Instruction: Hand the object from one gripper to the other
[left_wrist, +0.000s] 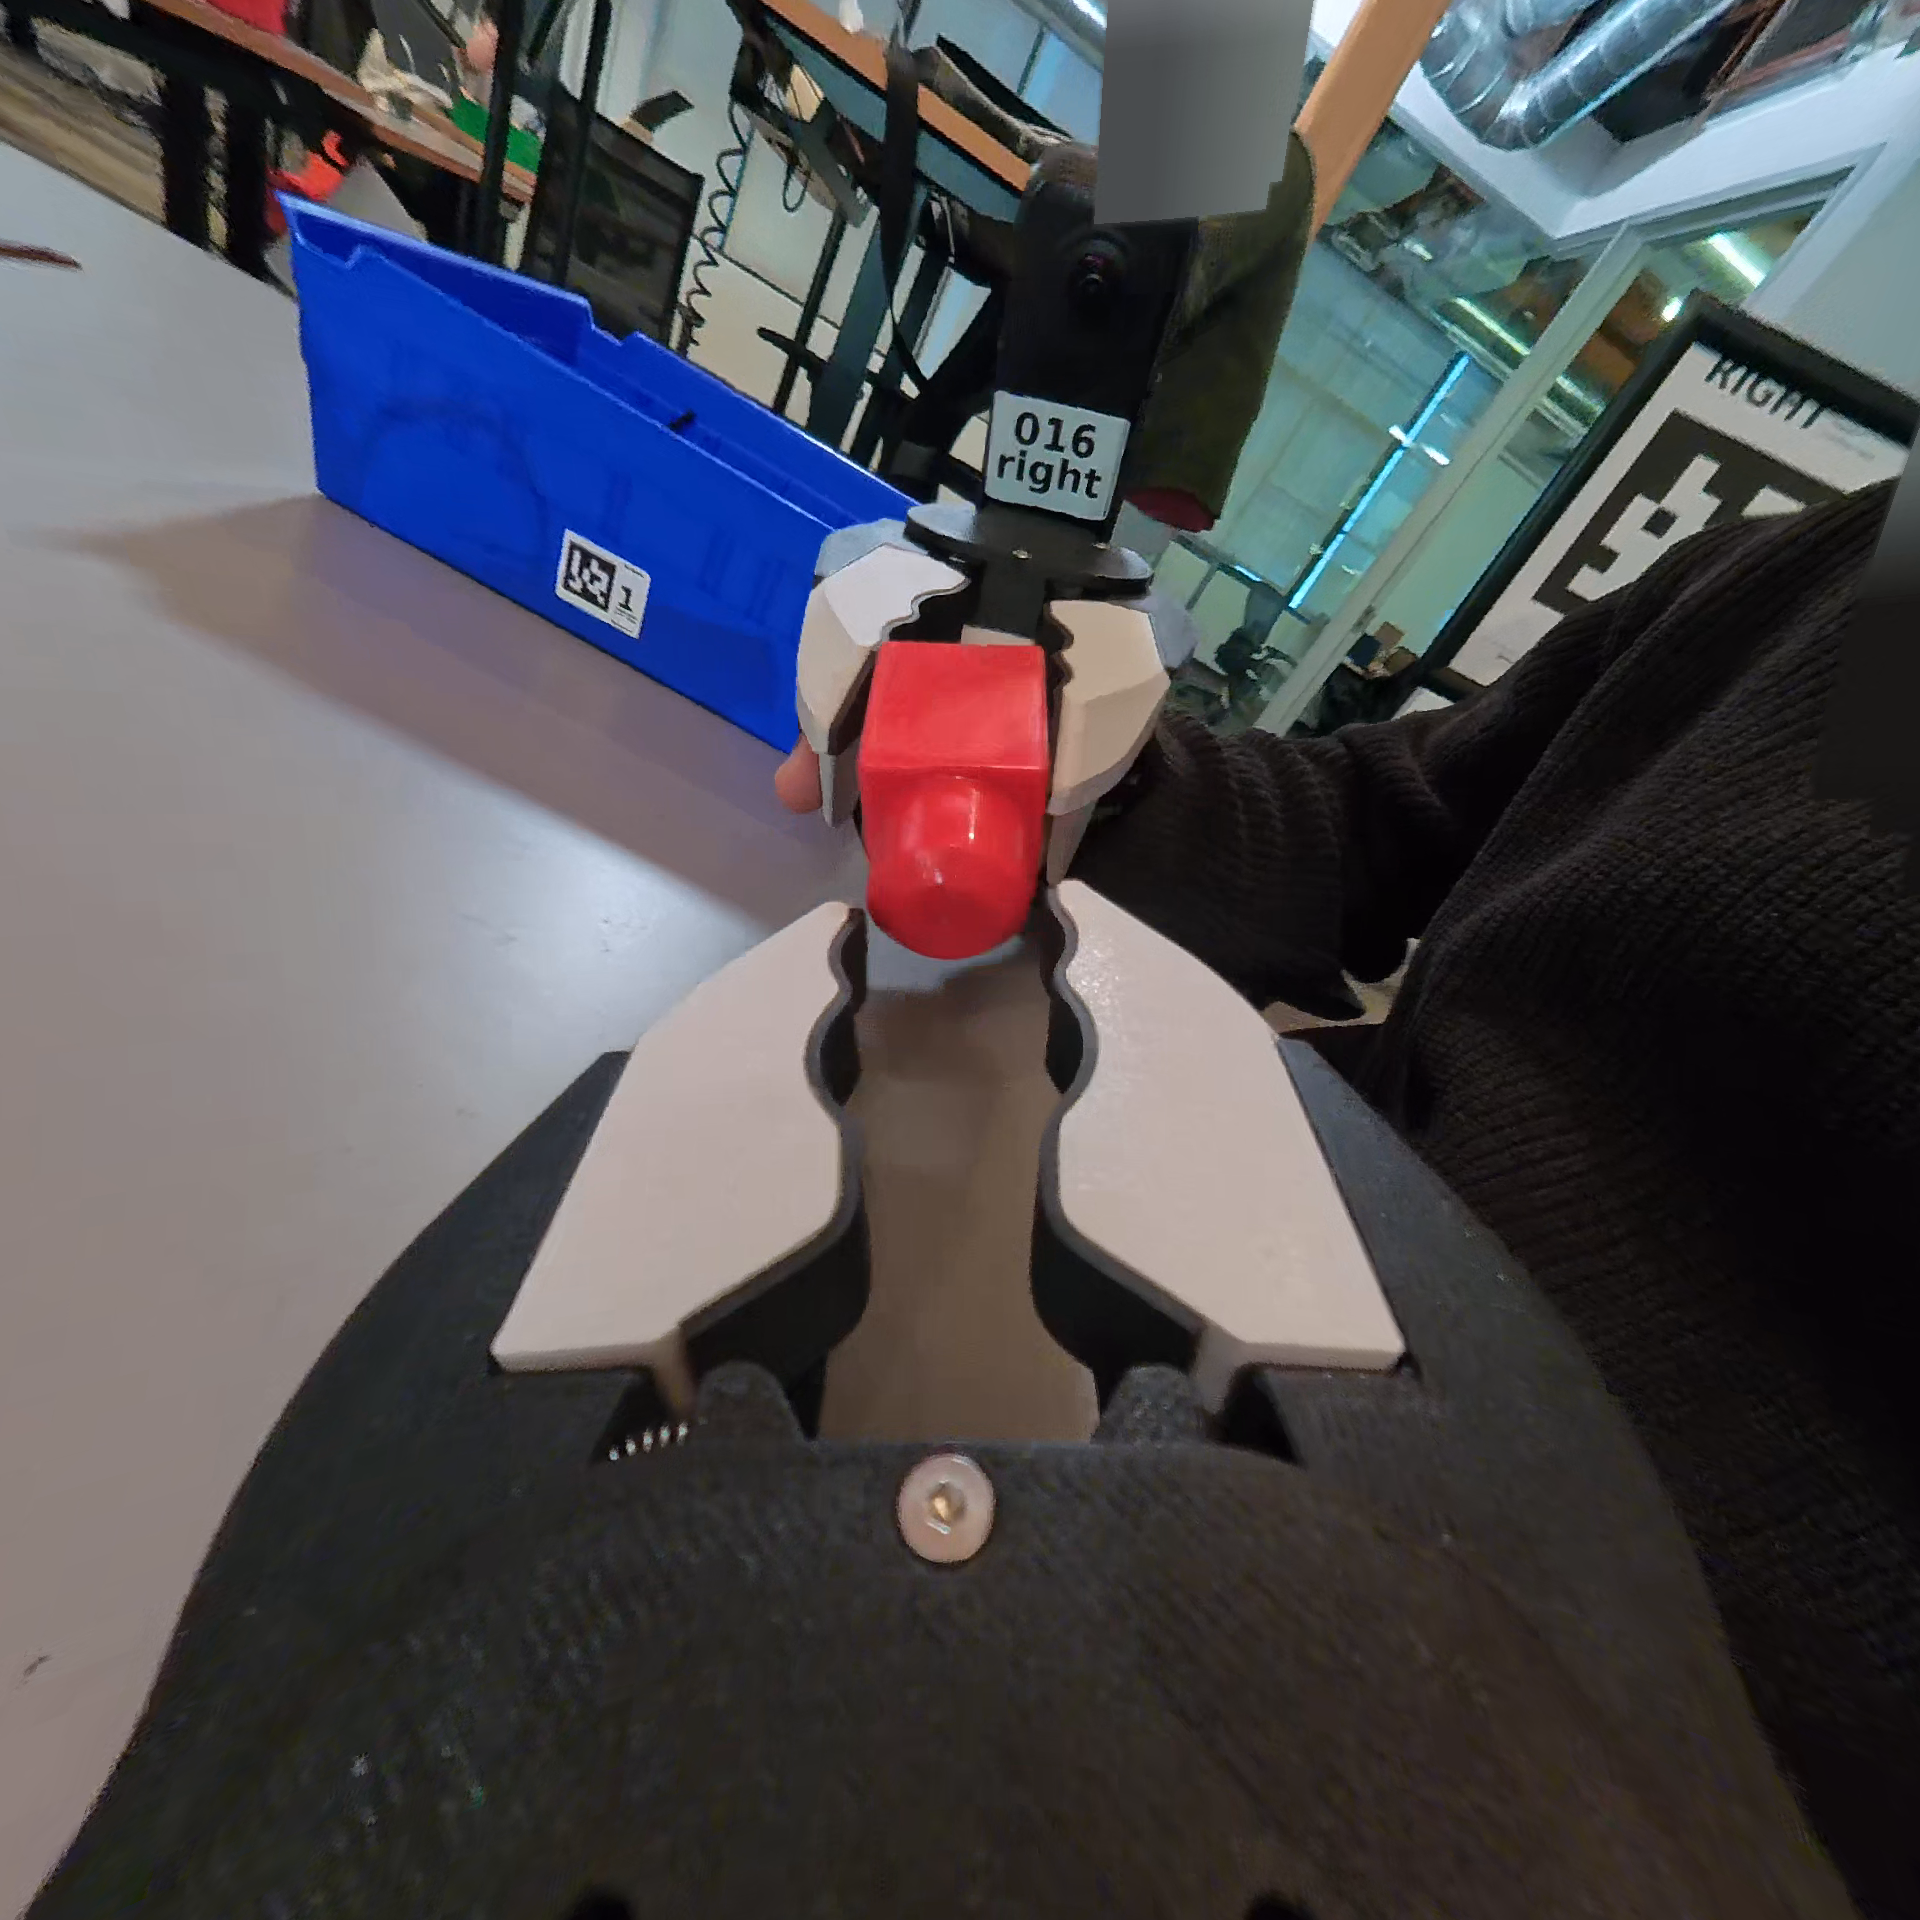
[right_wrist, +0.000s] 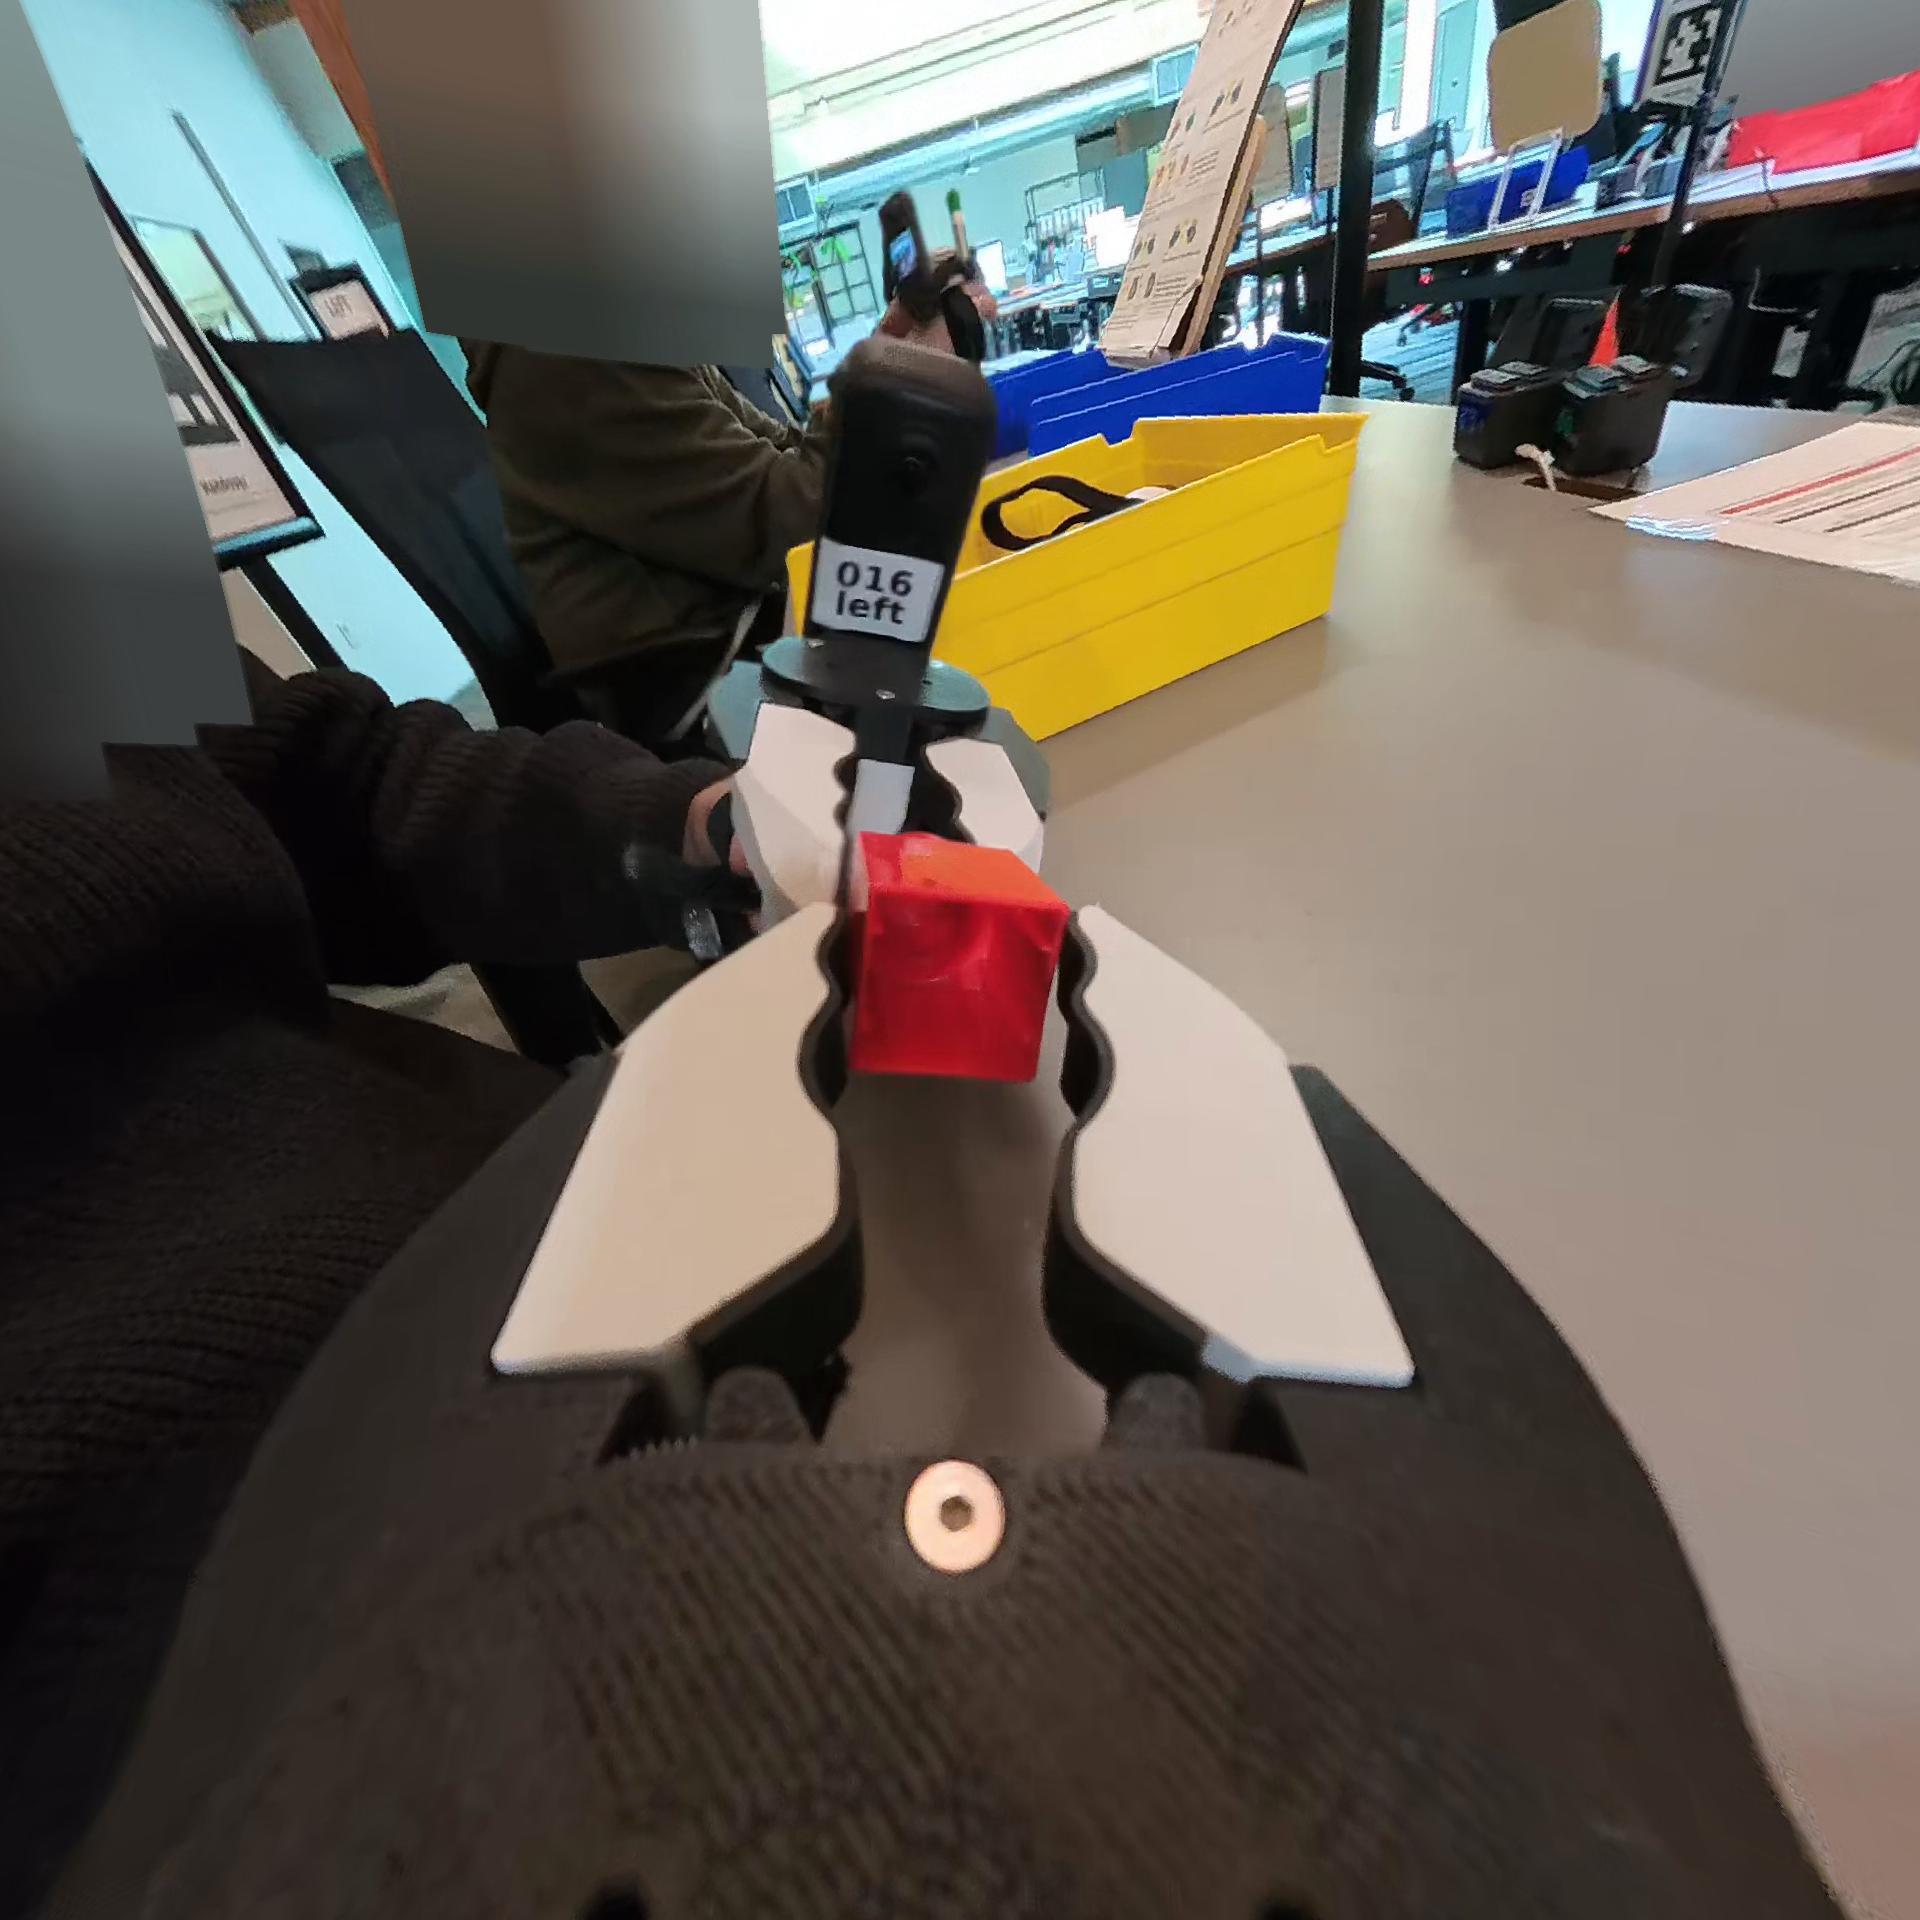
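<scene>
We have the glossy red plastic block with a rounded nose (left_wrist: 951, 800) clamped in the right gripper (right_wrist: 954, 925) (midair); our left gripper (left_wrist: 951, 920), jaws apart, hasn't closed: transfer pending.

white label: left hand-held gripper (right_wrist: 894, 831) | white label: right hand-held gripper (left_wrist: 987, 717) | tag sticker: blue bin (left_wrist: 468, 447)

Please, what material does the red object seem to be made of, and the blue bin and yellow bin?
Red object: likely hard plastic, glossy; bright highlights sit on its rounded end. The right gripper grips its cube end.
Blue bin: seemingly moulded plastic, smooth, with a thin stepped rim.
Yellow bin: the same kind of plastic by its look, with ridged walls.
</scene>
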